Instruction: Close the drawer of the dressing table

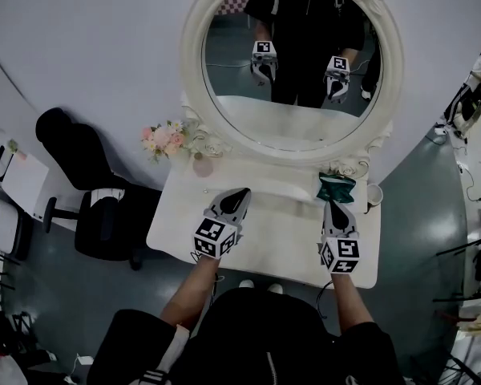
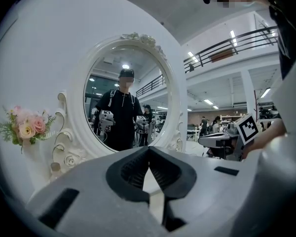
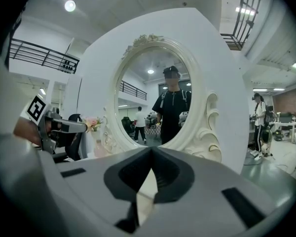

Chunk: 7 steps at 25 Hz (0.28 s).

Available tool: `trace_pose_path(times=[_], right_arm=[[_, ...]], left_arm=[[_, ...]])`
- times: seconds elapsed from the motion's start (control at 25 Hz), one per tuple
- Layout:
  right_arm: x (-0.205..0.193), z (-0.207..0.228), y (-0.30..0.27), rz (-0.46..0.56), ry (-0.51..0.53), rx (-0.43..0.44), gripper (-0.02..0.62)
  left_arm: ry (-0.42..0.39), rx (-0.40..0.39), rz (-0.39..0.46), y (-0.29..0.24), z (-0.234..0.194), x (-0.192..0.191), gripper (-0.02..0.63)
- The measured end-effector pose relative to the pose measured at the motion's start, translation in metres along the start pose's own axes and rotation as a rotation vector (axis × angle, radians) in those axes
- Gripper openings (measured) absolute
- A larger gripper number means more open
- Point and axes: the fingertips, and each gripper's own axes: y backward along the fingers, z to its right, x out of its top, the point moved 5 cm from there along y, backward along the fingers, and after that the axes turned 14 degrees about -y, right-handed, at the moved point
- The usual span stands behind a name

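The white dressing table (image 1: 274, 235) stands against the wall under a round white-framed mirror (image 1: 293, 95). I cannot make out its drawer front from the head view. My left gripper (image 1: 242, 192) hovers over the left half of the tabletop, shut with nothing between its jaws; its tips meet in the left gripper view (image 2: 149, 148). My right gripper (image 1: 334, 206) hangs over the right half, also shut and empty (image 3: 151, 149). Both point toward the mirror (image 2: 126, 95), which reflects the person and both grippers.
A pink flower bouquet (image 1: 164, 140) sits at the table's back left corner. A teal object (image 1: 335, 187) and a white cup (image 1: 374, 193) are at the back right. A black chair (image 1: 88, 191) stands left of the table. Cables and stands line the right side.
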Motion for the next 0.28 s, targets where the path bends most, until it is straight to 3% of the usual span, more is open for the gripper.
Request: trace_pose_path(times=[0.28], right_arm=[[-0.0009,0.0021,-0.002,-0.009,0.003,0.006,-0.001]], left_arm=[[0.004,0.002,-0.003,-0.0029,0.0015,-0.0028,0.005]])
